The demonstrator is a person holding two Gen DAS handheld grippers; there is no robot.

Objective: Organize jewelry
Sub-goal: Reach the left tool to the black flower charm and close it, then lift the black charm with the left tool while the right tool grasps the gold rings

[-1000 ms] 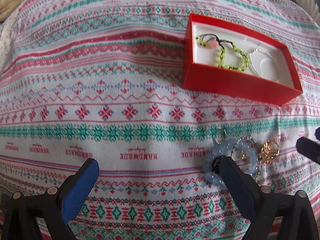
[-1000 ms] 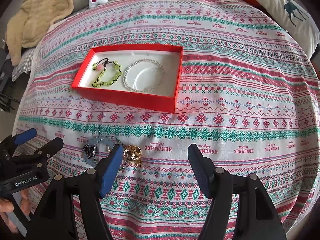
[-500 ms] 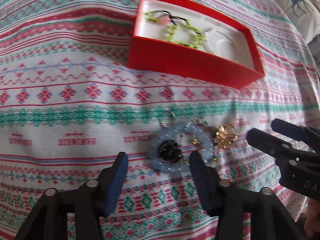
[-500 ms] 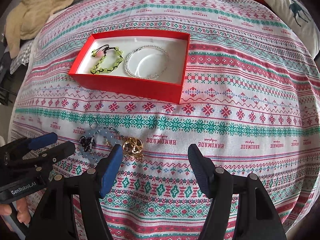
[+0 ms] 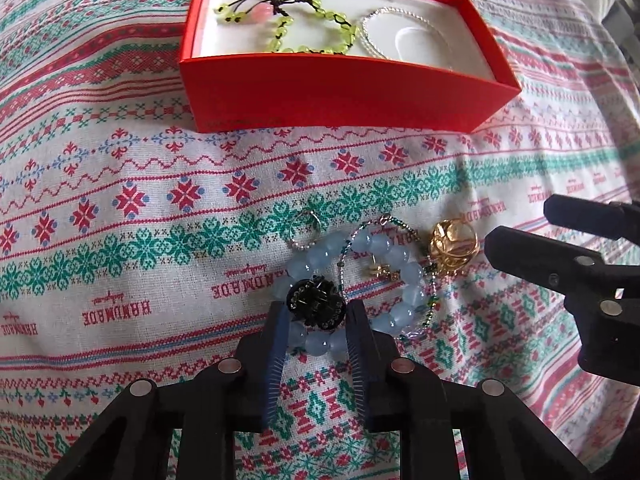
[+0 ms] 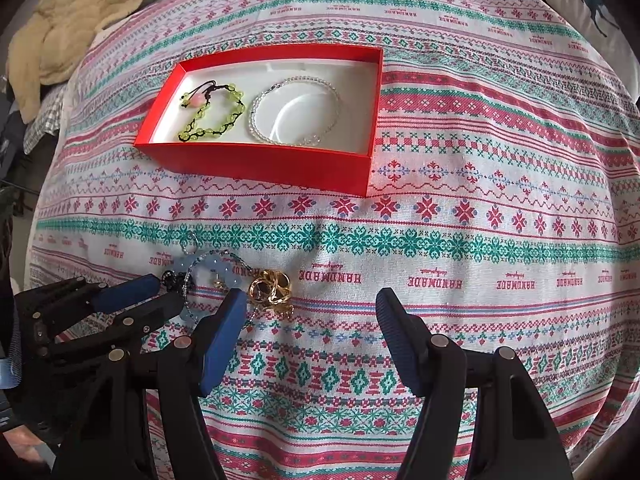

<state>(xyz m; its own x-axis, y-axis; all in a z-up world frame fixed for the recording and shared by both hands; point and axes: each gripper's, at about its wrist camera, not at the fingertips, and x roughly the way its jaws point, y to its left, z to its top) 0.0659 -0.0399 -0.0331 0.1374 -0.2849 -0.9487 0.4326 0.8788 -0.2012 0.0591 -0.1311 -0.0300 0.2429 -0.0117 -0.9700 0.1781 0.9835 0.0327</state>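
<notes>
— The left tongs [image 5: 316, 320]: how do they stand?

— Narrowed, one blue pad on either side of the black beaded charm [image 5: 315, 301] that sits on the near arc of the pale blue bead bracelet [image 5: 356, 280]. Whether the pads already press it I cannot quite tell; the gap looks all but gone.

— And where does that bracelet lie?

— On the patterned bedspread [image 5: 120, 200], directly ahead of the left tongs and at their very tips. Its ring spreads away from them and off to the right, tangled with a thin seed-bead strand [image 5: 344, 268] and a small gold earring [image 5: 382, 272].

— Next outward?

— A gold wire ring [image 5: 452, 246] just beside the bracelet on the right. Beyond, farther up the bed, the red box [image 5: 340, 92], already holding a green bead bracelet [image 5: 312, 32] and a silver chain bracelet [image 5: 400, 32].

— The right tongs [image 6: 310, 320]?

— Spread wide, holding nothing, hovering near the gold ring, with its left pad just beside the pile.

— So which hand takes the blue one?

— The left, I judge: it is nearer and lined up. The lift should go straight up, then forward to the box, minding the tangled strand.
</notes>
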